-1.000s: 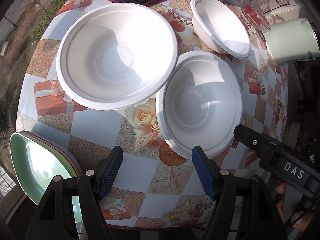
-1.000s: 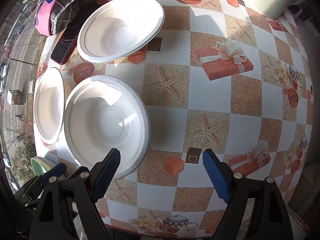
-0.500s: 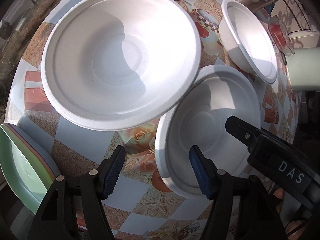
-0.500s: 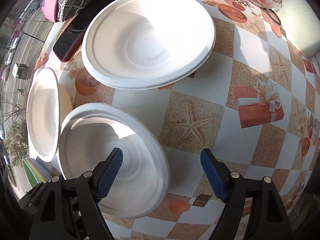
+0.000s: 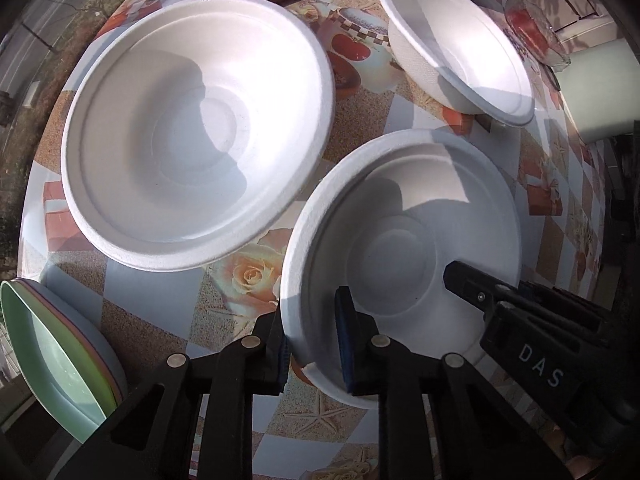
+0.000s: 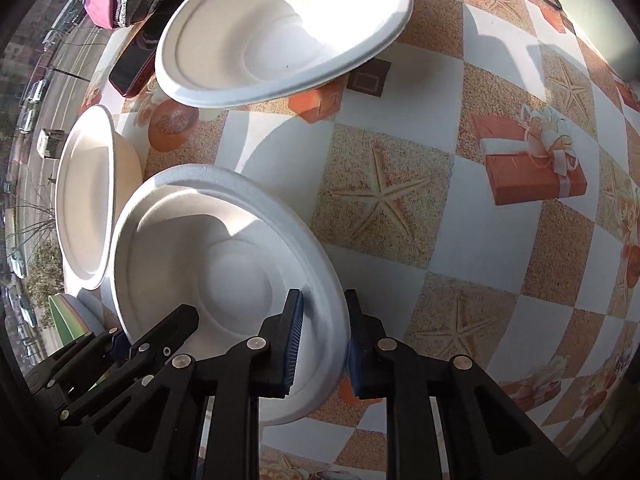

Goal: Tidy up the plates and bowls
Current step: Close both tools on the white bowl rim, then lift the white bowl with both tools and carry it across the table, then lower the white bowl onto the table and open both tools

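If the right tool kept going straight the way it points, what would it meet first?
The rim of the nearest white bowl, already between the closing fingers of the right tool. Beyond that rim, probably the patterned tablecloth just below, though depth is unclear.

Table: you have a round table [image 6: 472,240] with a starfish-and-gift-print cloth.
On it: three white bowls [image 5: 196,132] [image 5: 404,236] [image 5: 460,44], stacked coloured plates [image 5: 52,352], a phone [image 6: 132,68].

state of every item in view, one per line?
near bowl: upright, empty, rim clamped on two sides
left gripper: shut on its rim
right gripper: closing on the opposite rim
big bowl: upright, empty, free
far bowl: upright, empty, free
plate stack: at table edge, untouched
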### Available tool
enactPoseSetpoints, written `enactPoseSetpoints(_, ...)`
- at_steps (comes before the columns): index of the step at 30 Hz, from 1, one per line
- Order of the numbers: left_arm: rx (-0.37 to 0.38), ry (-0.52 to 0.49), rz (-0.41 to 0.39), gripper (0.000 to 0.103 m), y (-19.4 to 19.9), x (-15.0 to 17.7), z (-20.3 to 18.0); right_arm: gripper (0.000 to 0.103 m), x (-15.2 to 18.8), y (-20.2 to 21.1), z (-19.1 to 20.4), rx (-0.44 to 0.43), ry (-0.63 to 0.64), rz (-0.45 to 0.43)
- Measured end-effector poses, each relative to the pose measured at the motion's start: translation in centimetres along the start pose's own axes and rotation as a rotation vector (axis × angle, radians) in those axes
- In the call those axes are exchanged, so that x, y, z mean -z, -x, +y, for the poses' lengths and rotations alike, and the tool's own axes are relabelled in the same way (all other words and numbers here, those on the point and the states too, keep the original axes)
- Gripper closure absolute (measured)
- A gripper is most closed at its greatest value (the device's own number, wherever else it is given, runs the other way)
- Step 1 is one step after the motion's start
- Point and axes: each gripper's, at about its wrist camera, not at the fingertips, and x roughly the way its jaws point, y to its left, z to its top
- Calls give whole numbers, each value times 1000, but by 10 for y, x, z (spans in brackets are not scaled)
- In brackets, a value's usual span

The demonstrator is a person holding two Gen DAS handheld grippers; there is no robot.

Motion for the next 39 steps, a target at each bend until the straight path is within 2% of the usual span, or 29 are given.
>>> enactPoseSetpoints(6,-28,-206,35,80,-10,28,-46,82,48,1,-34,8,-70,20)
enactPoseSetpoints(20,-53,-628,112,80,-37,105,-161,81,178,1,-138,-27,-384,34)
enactPoseSetpoints(22,-53,-669,121,80,-40,113,-175,81,204,3,-148,-31,-414,30)
enactPoseSetpoints(29,-56,-771,143,79,-55,146,-235,81,254,6,-184,-36,-501,29)
enactPoseSetpoints(33,-56,-796,149,79,-61,159,-263,81,283,13,-187,-43,-521,23)
enactPoseSetpoints(34,-59,-794,143,76,-58,158,-258,81,283,11,-195,-46,-523,22)
enactPoseSetpoints(36,-71,-798,131,64,-43,178,-238,81,289,13,-213,-40,-526,11)
enactPoseSetpoints(38,-73,-787,113,37,-26,185,-250,81,272,24,-214,-51,-543,-1)
enactPoseSetpoints(39,-68,-781,104,34,-23,184,-249,81,271,23,-209,-60,-557,-8)
